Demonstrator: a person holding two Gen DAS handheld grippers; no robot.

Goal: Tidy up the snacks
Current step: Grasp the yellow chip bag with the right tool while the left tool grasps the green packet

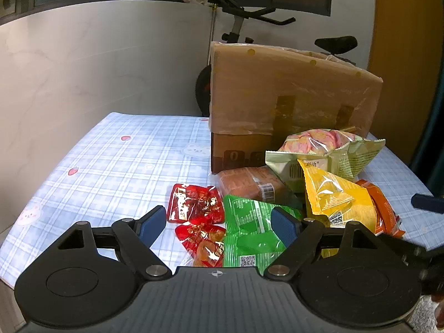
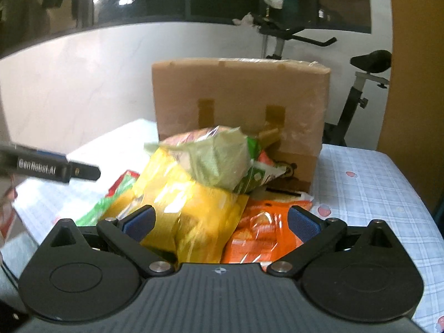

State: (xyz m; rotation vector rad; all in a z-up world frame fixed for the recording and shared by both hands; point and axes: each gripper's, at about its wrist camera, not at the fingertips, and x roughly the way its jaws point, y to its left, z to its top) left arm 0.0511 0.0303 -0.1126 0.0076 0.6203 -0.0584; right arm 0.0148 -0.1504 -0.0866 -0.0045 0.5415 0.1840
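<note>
Blue-checked tablecloth [image 1: 116,161] across the whole table, printed with strawberries and bears. At the far end, a tall cardboard box [image 1: 288,91] wrapped in clear film, dark tape patches on its front; behind it an exercise bike [image 1: 238,30] against the pale wall.

Heaped directly before the box, the snacks: pale green bag [image 1: 330,152] with pink contents on top, leaning on the box front; yellow bag [image 1: 333,197] just below it; brown wrapped loaf [image 1: 249,183] to the left, touching the box foot; orange packet [image 1: 380,208] tucked at the right under the yellow one; green packet [image 1: 249,227] nearest; two red sweet packets [image 1: 194,202] flat on the cloth at the left edge of the heap.

Left gripper [image 1: 219,224] released, jaws wide apart over the lower red packet and the green packet, pads touching neither. Right gripper [image 2: 222,222] likewise unclenched, yellow bag [image 2: 188,208] and orange packet [image 2: 263,230] lying between its jaws; contact with the pads impossible to tell through the blur.

Only from the left wrist: the red packets and the loaf, hidden from the right by the yellow and pale green bags. Only from the right wrist: the left gripper's lettered side, reaching in at the left edge, and the bare cloth [image 2: 374,183] right of the box
</note>
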